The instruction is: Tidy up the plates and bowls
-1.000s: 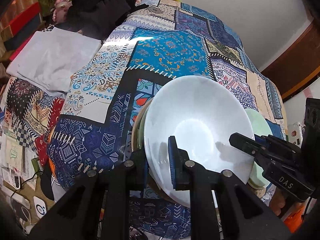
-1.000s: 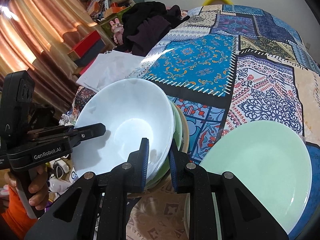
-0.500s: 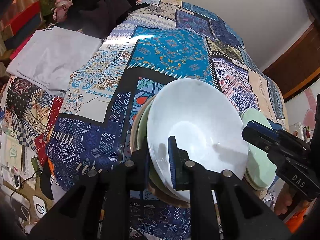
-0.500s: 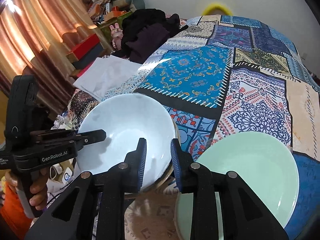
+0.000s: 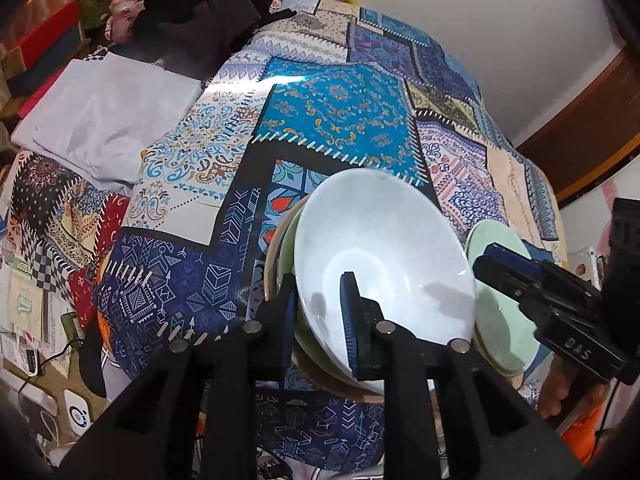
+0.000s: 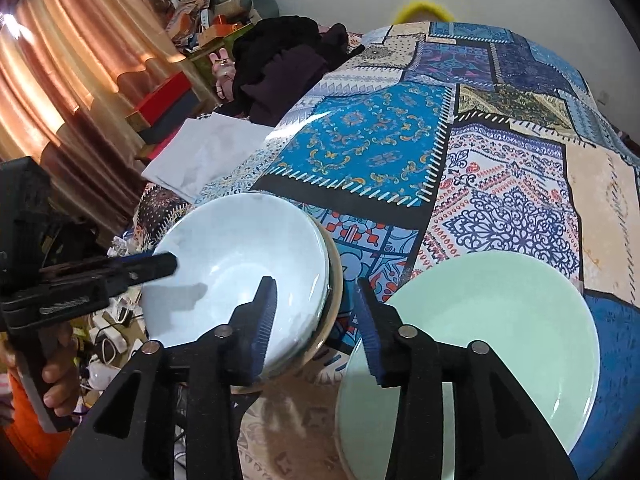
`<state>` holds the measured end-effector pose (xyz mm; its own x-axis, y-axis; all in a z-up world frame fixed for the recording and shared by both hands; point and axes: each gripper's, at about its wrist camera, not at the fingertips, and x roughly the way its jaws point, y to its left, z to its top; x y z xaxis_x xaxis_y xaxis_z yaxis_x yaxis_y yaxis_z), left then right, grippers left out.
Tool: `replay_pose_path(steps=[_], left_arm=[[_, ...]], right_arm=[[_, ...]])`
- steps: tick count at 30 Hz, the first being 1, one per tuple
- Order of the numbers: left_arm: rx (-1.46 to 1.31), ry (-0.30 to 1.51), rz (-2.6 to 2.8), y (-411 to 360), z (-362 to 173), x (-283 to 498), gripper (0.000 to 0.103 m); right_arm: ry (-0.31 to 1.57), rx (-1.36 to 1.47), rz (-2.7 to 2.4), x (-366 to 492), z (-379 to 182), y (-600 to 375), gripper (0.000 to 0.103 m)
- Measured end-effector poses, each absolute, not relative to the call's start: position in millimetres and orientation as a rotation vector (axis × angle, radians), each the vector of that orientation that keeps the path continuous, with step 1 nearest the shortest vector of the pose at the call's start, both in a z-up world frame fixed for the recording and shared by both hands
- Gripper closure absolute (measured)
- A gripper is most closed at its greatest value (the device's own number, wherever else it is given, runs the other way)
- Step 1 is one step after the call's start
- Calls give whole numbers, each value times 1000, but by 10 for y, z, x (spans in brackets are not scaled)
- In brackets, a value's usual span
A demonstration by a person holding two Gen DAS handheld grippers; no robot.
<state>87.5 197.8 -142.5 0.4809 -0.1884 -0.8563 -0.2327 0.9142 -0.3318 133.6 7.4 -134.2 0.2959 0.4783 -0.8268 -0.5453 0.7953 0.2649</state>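
Observation:
A white bowl [image 5: 384, 256] sits on top of a stack of green and tan bowls [image 5: 286, 248] on the patchwork bedspread. My left gripper [image 5: 320, 304] is shut on the near rim of the stack. In the right wrist view the white bowl [image 6: 240, 256] lies left of a pale green plate [image 6: 492, 328]. My right gripper [image 6: 316, 312] is open, its fingers straddling the stack's right rim without touching. The right gripper also shows in the left wrist view [image 5: 516, 276], above the green plate [image 5: 500, 328].
A folded white cloth [image 5: 100, 120] and a pile of dark clothes [image 5: 208, 16] lie at the far left of the bed [image 5: 340, 112]. Cluttered floor items and cables sit past the bed's left edge [image 5: 36, 344]. Curtains [image 6: 60, 80] hang at left.
My right gripper has let go of the bowl stack's rim, opened and drawn back. The stack has settled flatter on the bed. My left gripper keeps its hold.

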Motion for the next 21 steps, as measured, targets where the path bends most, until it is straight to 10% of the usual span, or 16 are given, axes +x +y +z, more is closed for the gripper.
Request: replay_pose_path(steps=[4,21], left_arm=[[-426,1004,58,2050,-1310,751,53],[-556,1109,-23,2078,-1780,768,52]], right_arm=[[1090,-74,685,1345,-1401,95,64],[1174,-110,702,1366,-1688,310,59]])
